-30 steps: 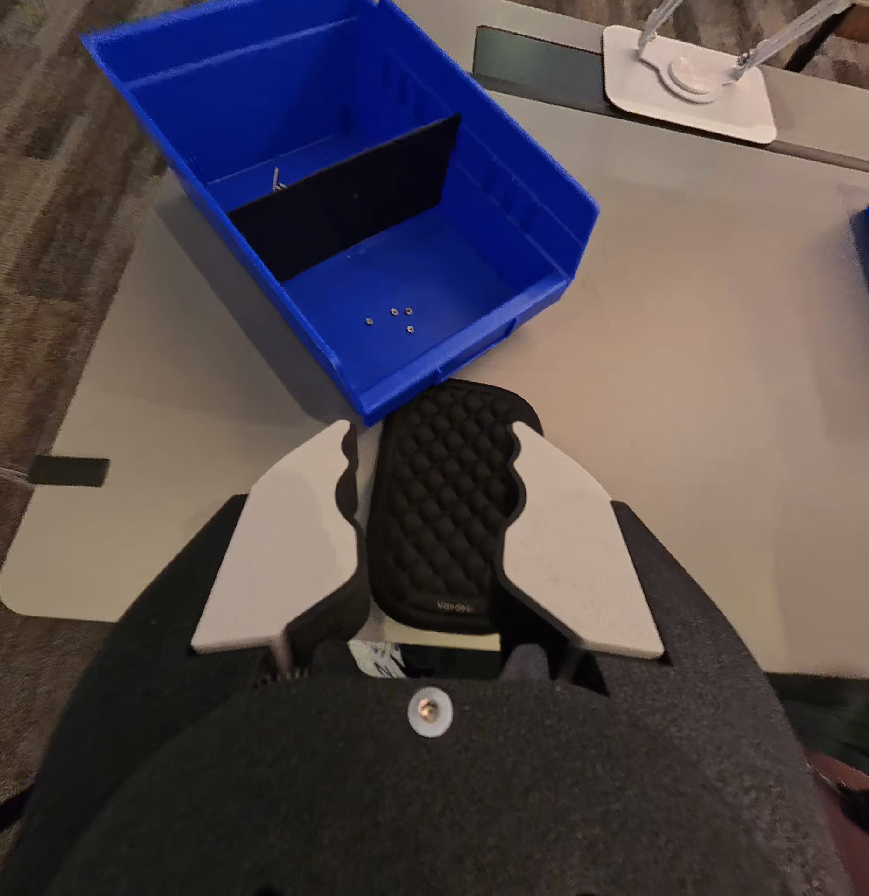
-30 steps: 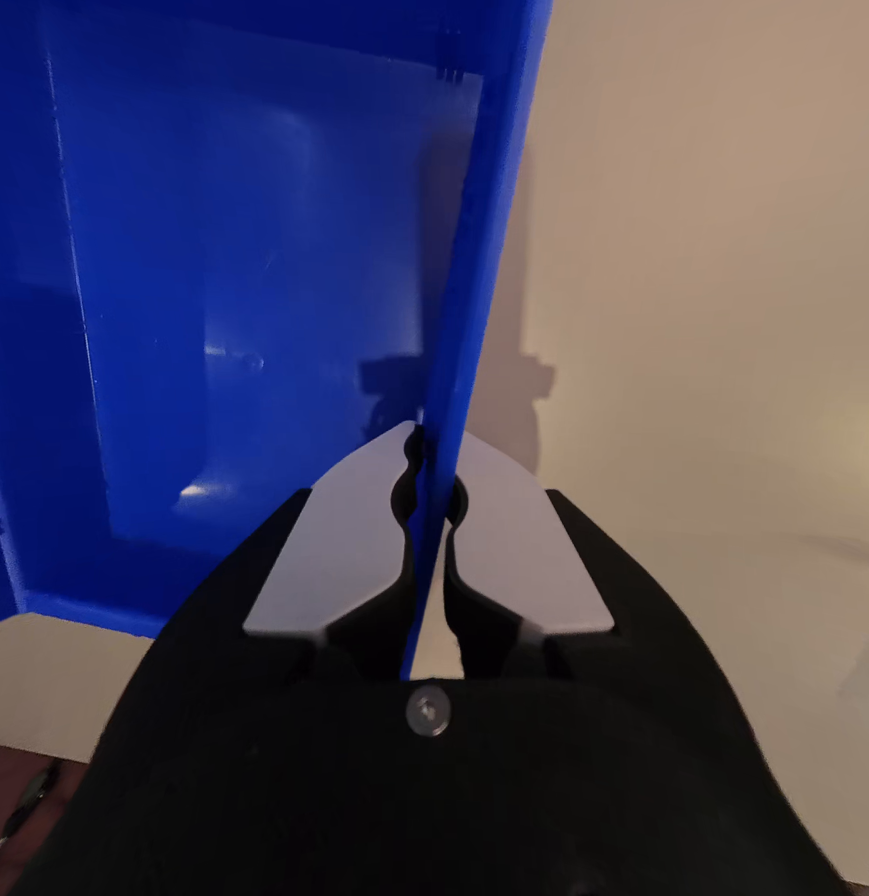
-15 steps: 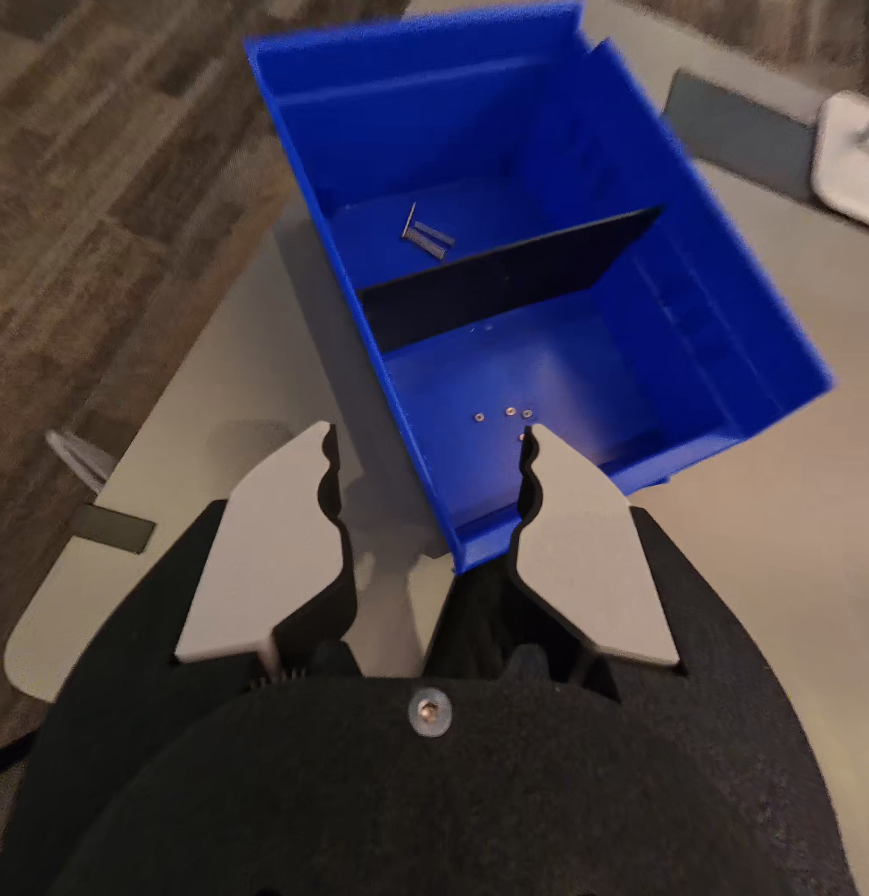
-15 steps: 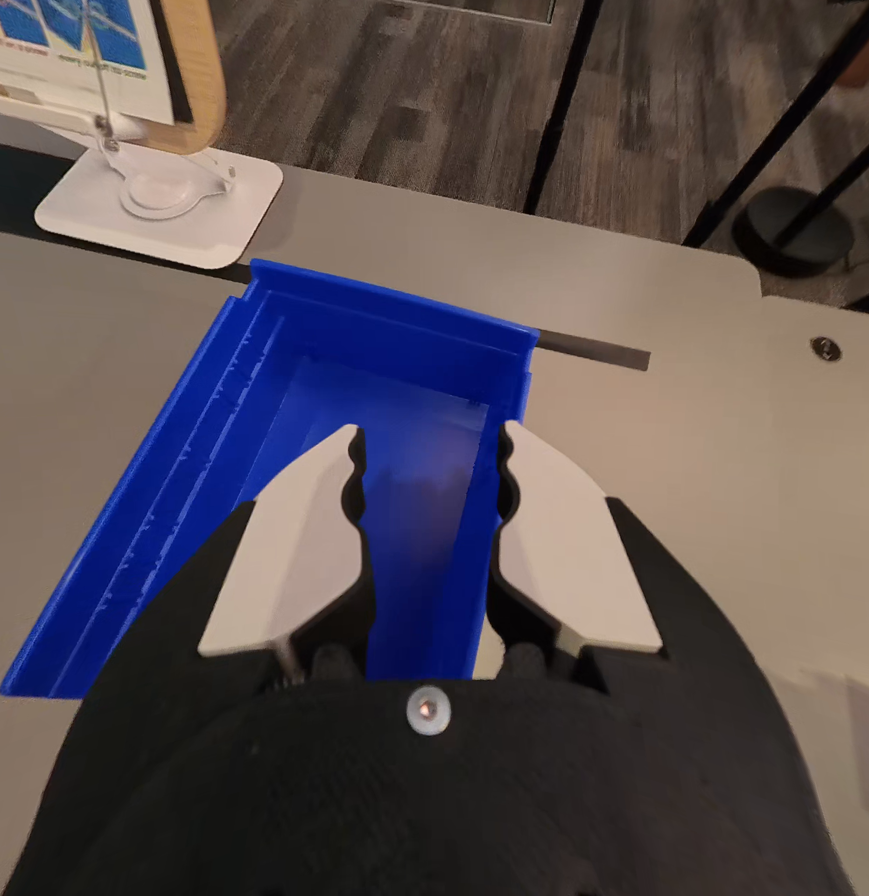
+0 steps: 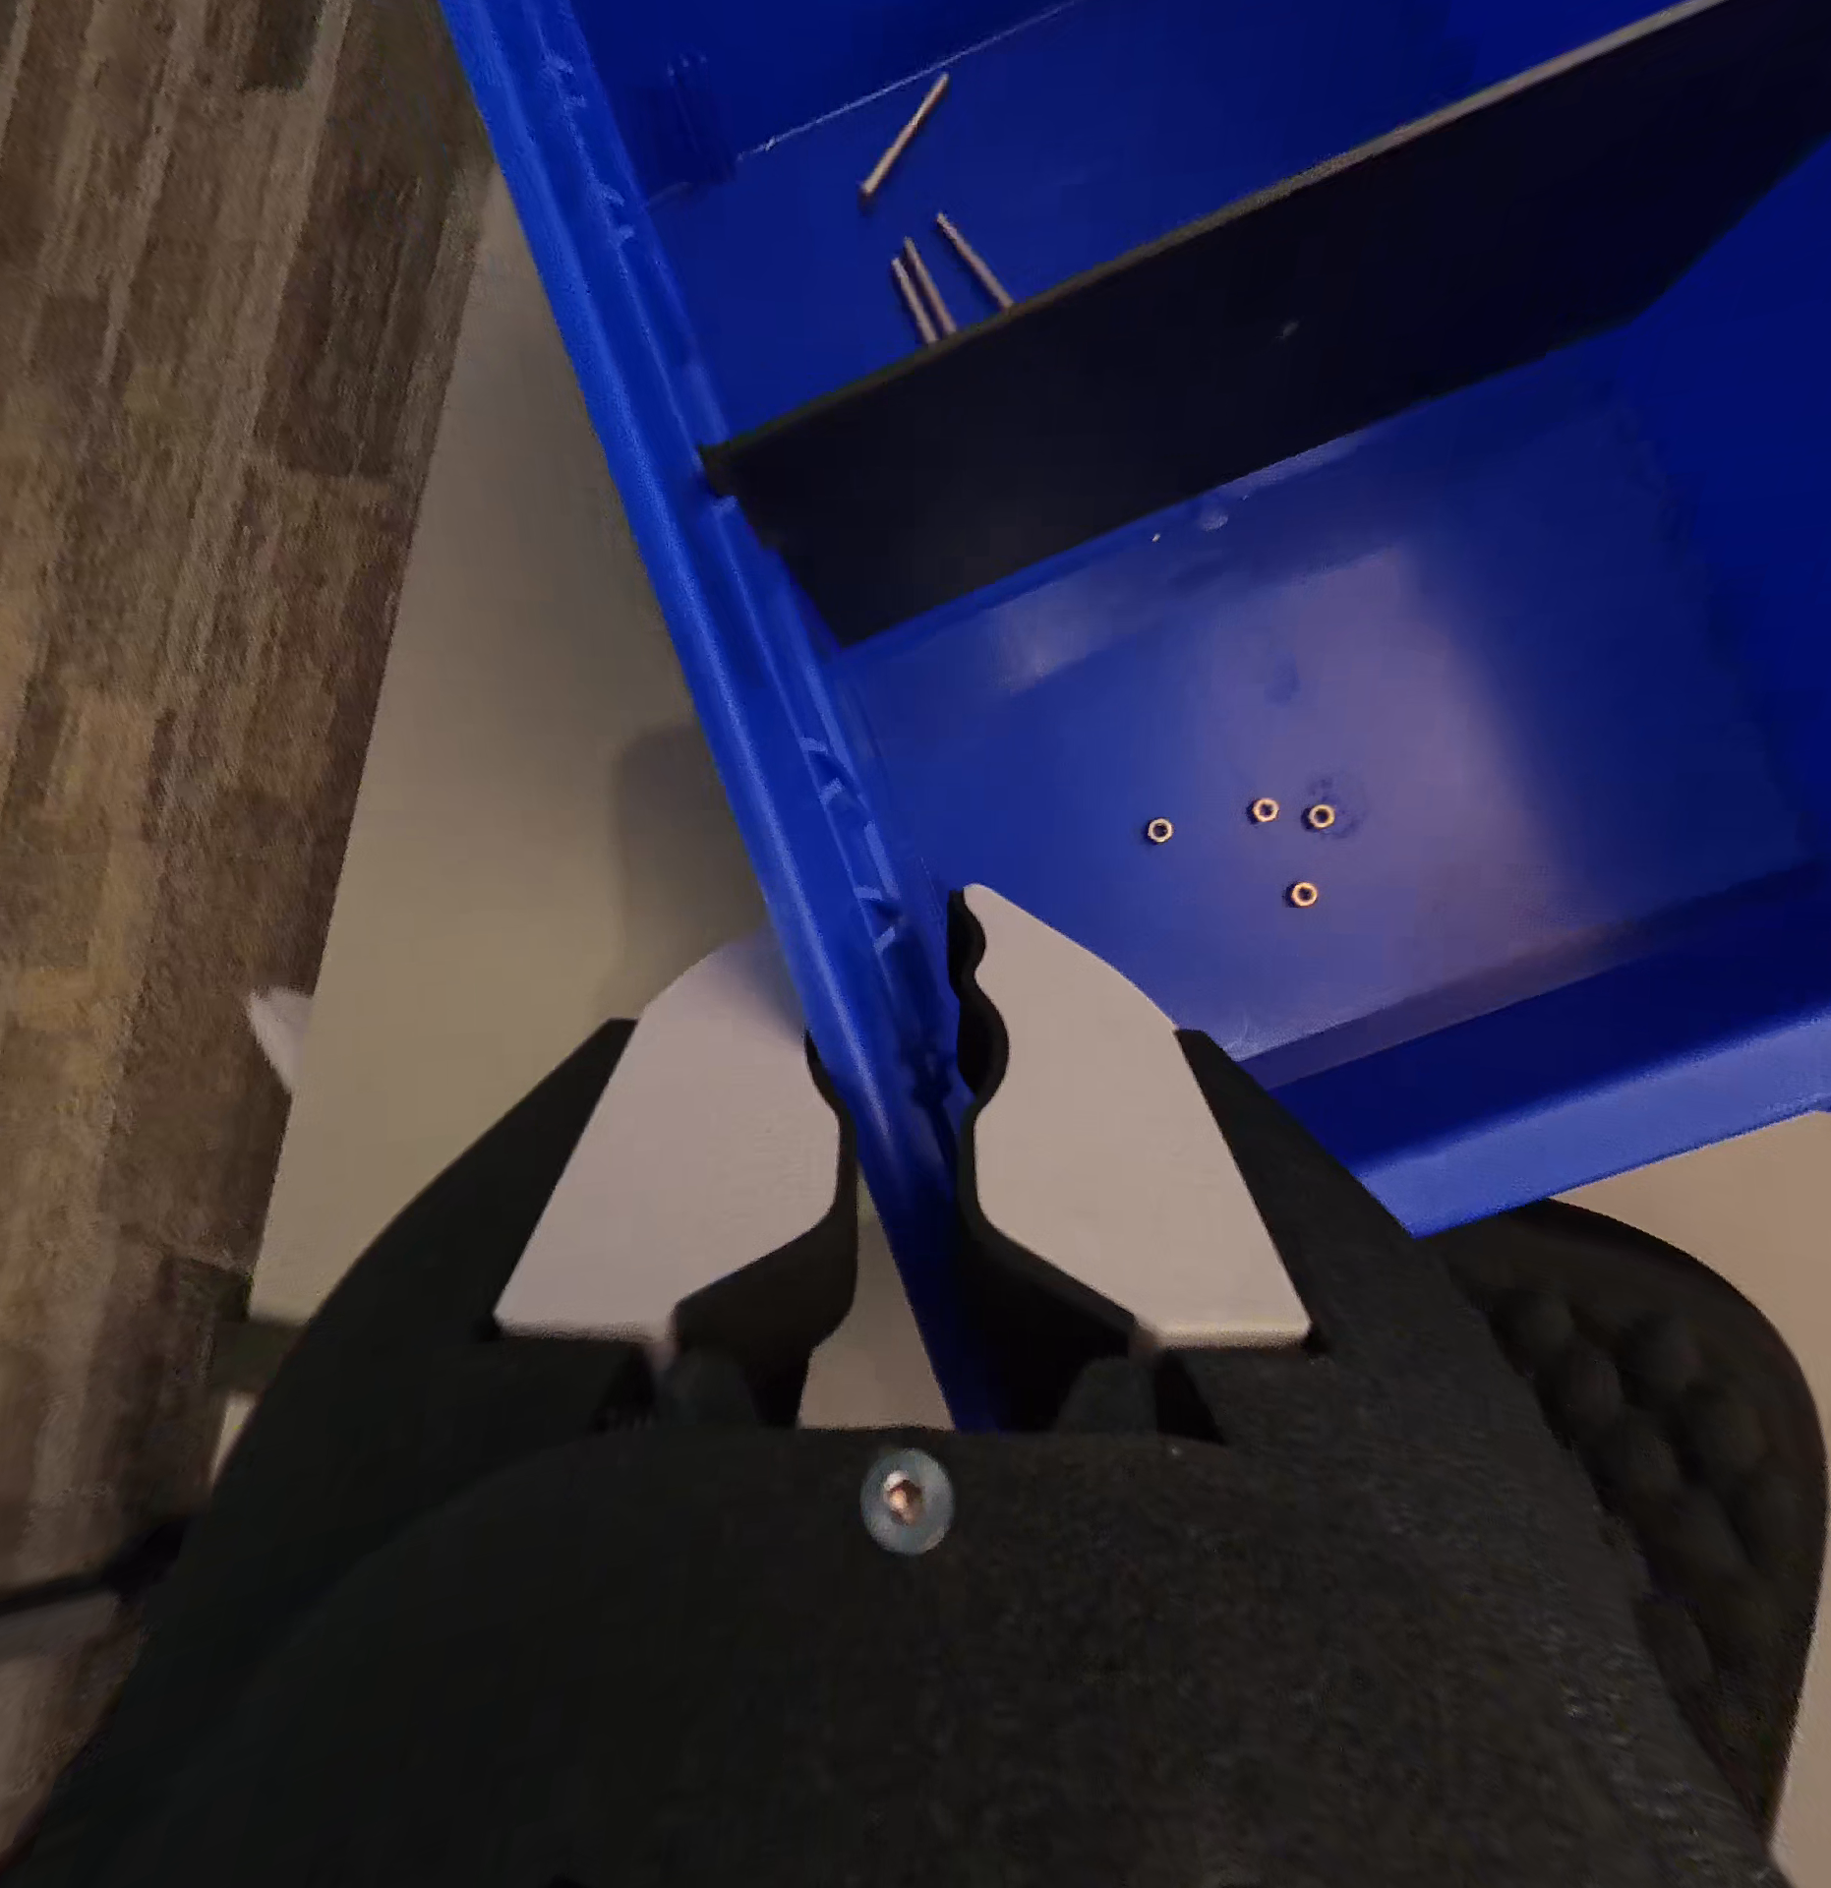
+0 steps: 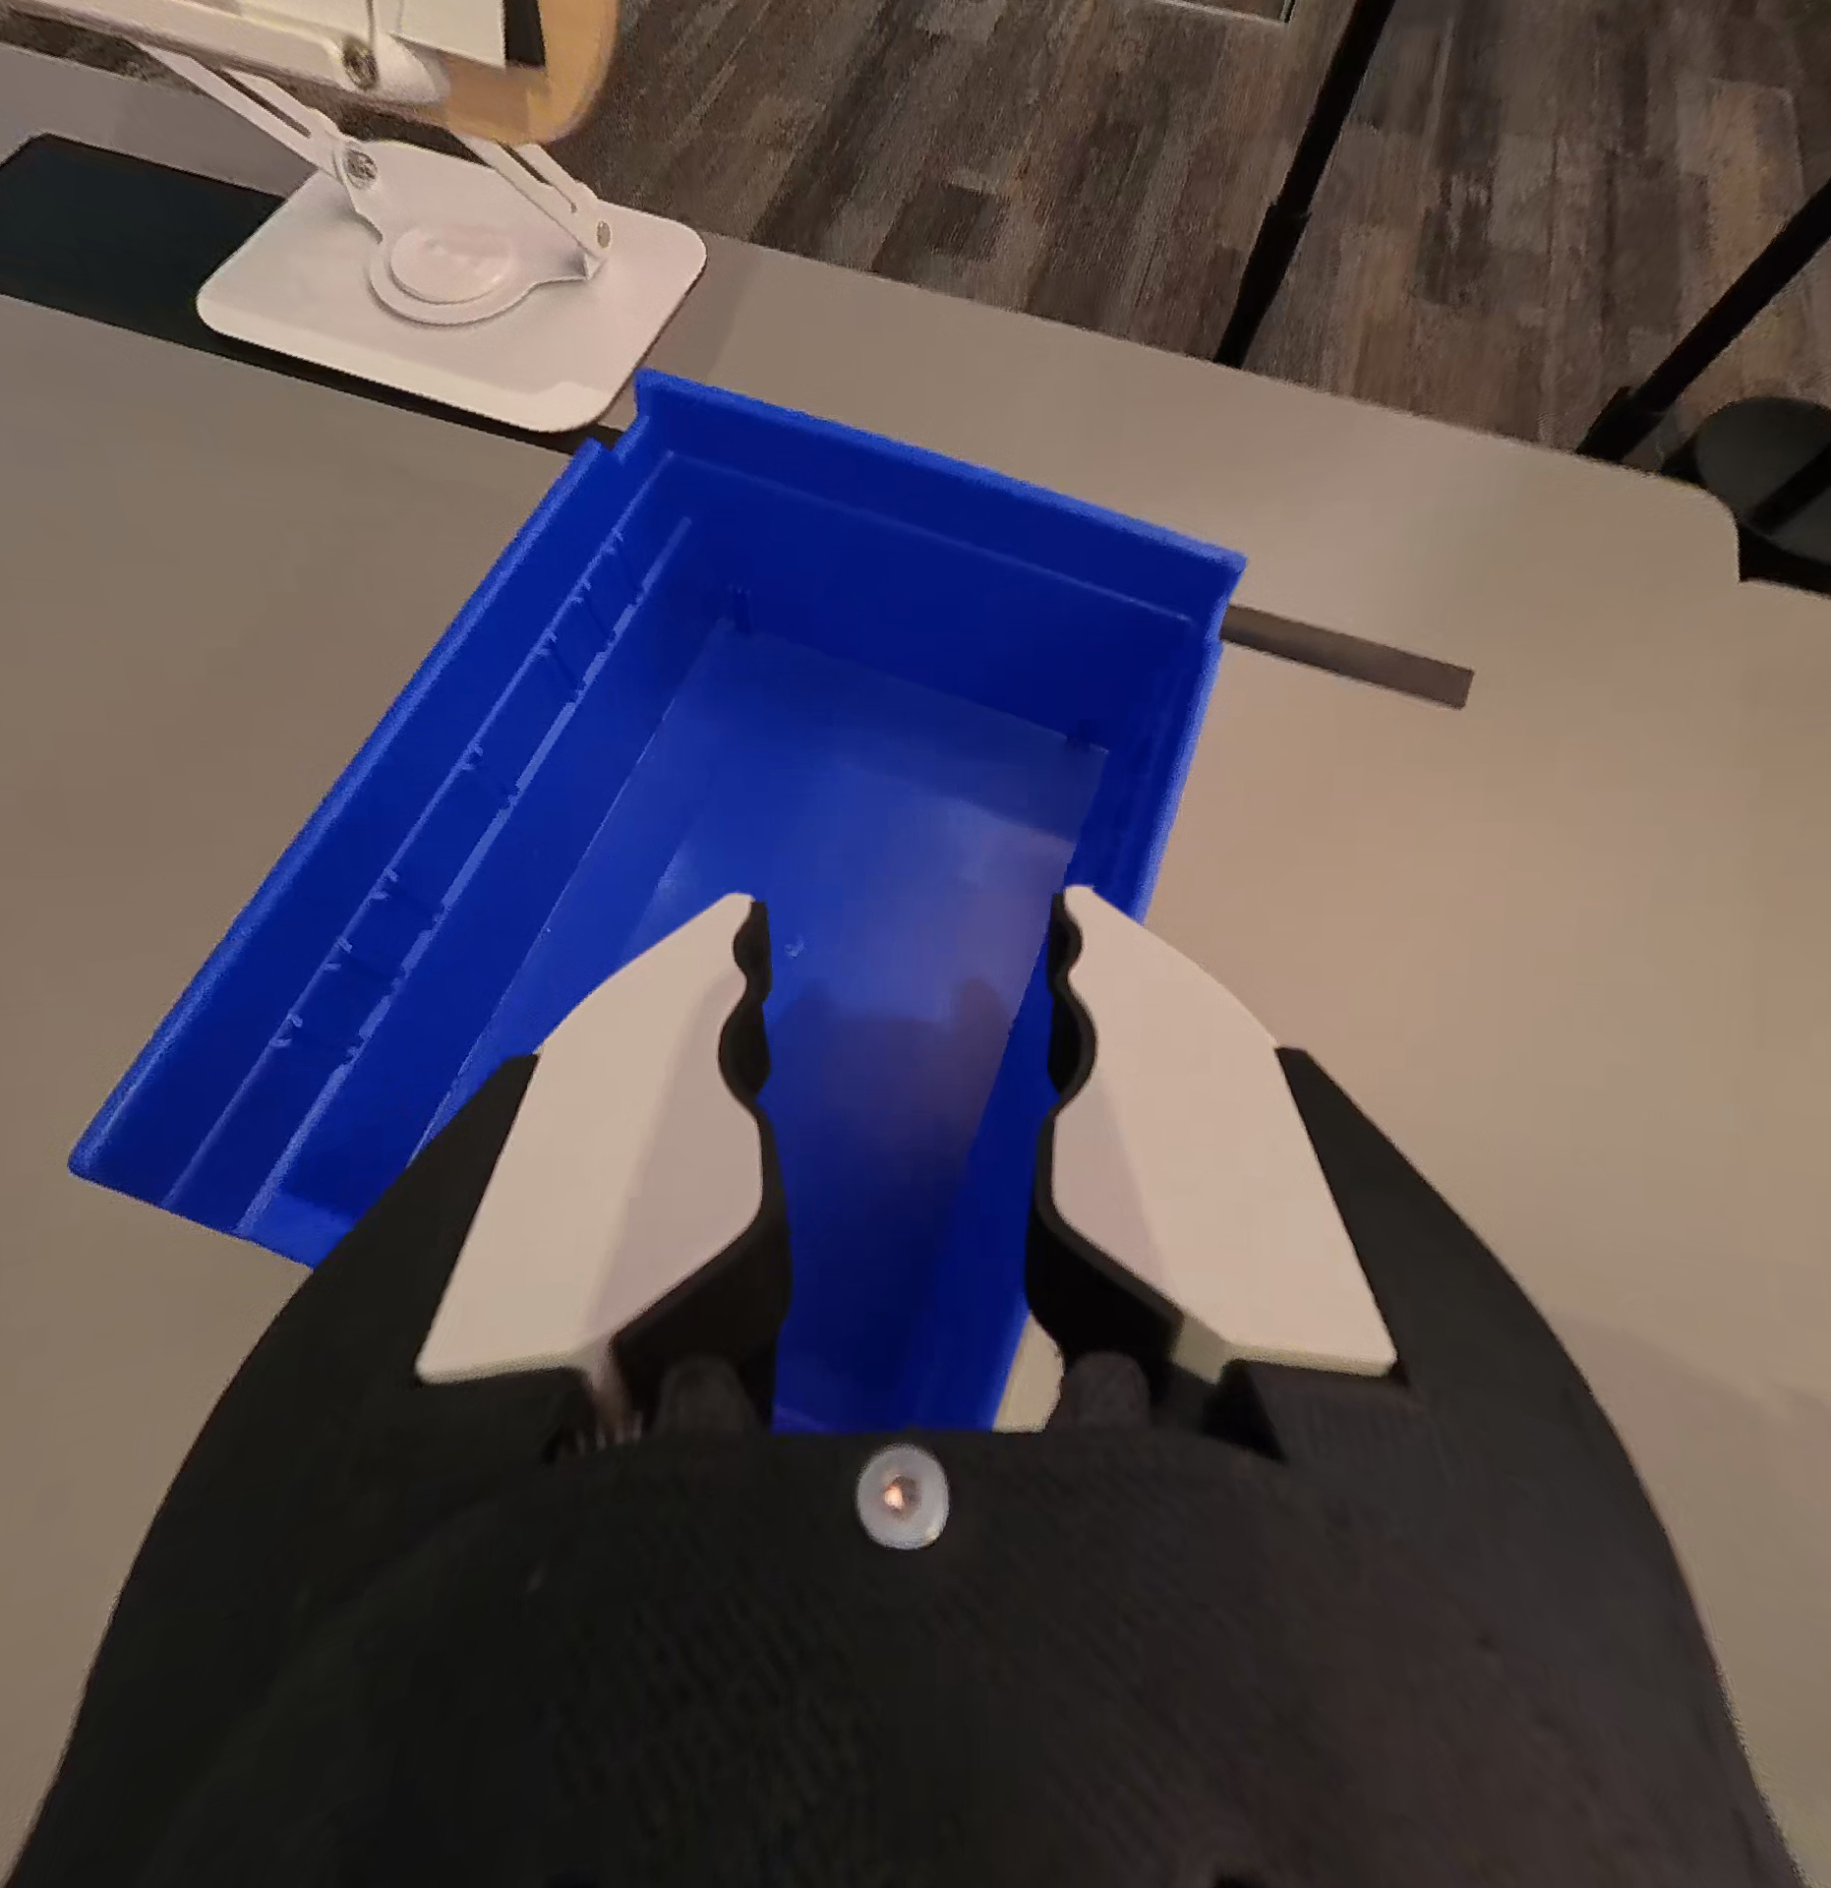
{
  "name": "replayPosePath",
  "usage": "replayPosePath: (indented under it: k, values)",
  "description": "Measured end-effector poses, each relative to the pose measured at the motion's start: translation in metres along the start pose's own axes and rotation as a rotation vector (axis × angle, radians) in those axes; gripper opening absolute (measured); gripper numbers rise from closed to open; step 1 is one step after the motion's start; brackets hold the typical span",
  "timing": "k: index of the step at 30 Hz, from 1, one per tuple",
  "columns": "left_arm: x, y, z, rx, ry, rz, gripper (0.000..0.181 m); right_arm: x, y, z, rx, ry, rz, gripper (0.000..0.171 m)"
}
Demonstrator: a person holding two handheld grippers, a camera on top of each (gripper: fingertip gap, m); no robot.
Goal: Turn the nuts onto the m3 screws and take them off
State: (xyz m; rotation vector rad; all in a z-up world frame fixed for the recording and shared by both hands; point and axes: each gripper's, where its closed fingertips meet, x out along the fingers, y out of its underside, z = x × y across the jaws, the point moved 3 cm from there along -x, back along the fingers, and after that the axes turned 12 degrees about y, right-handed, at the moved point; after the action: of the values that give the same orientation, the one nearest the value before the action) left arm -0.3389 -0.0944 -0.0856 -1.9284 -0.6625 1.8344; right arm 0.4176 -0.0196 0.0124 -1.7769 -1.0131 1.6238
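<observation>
A blue bin [image 5: 687,511] with a black divider [image 5: 1249,337] fills the left wrist view. Several small brass nuts [image 5: 1264,810] lie in its near compartment. Several thin screws [image 5: 927,286] lie in the far compartment behind the divider. My left gripper [image 5: 881,940] is shut on the bin's left side wall, one finger outside and one inside. My right gripper [image 6: 901,919] is open and empty. It hovers over the near right part of a second blue bin [image 6: 891,450], which holds nothing I can see.
A black quilted pad [image 5: 1657,1430] lies on the grey table by the first bin's near corner. A white stand base [image 6: 452,276] sits at the table's back left, behind the second bin. The table's left edge and the carpet floor [image 5: 176,511] are close to the first bin. Across from one pair of fingers to the other is roughly 75 centimetres.
My left gripper moved forward from over the black pad and closed on the first bin's left wall. My right gripper let go of the second bin's wall, opened and pulled back above it.
</observation>
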Motion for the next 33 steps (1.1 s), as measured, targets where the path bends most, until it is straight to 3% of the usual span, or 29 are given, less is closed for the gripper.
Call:
replayPosePath:
  k: [11, 24, 25, 27, 30, 33]
  values:
    - [0.035, -0.046, -0.022, 0.313, 0.241, 0.043, 0.009, 0.011, 0.036, -0.008, 0.067, -0.014, 0.100, 0.054]
    - [0.039, -0.049, -0.020, 0.376, 0.296, 0.059, 0.009, 0.014, 0.057, 0.005, 0.027, -0.002, 0.169, 0.055]
    - [0.038, -0.049, -0.019, 0.370, 0.294, 0.055, 0.016, 0.014, 0.058, 0.004, 0.024, 0.006, 0.171, 0.056]
    - [0.033, -0.050, -0.020, 0.331, 0.307, 0.008, 0.038, 0.011, 0.060, 0.003, 0.024, 0.017, 0.162, 0.058]
    - [0.007, -0.058, -0.022, 0.223, 0.389, -0.147, 0.045, 0.003, 0.062, -0.001, 0.058, 0.018, 0.119, 0.058]
    - [-0.044, -0.079, -0.023, 0.166, 0.462, -0.354, 0.045, -0.015, 0.053, -0.006, 0.070, 0.033, 0.006, 0.061]
